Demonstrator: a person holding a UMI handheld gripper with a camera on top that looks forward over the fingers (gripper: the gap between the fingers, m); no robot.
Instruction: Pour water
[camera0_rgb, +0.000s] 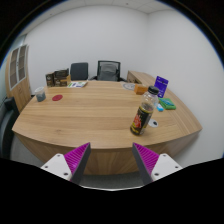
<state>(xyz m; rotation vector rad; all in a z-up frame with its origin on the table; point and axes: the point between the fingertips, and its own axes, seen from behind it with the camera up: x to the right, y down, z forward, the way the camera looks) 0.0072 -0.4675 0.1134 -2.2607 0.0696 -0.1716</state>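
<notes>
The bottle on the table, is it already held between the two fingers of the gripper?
No. The bottle stands upright on the wooden table, beyond the open gripper, and neither finger touches it.

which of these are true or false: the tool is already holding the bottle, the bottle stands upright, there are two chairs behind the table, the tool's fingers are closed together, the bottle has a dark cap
1. The tool is already holding the bottle. False: the bottle stands on the wooden table, beyond the fingers, untouched.
2. The bottle stands upright. True.
3. Two office chairs stand behind the table. True.
4. The tool's fingers are closed together. False: they are spread apart with nothing between them.
5. The bottle has a dark cap. True: its cap looks black.
</notes>
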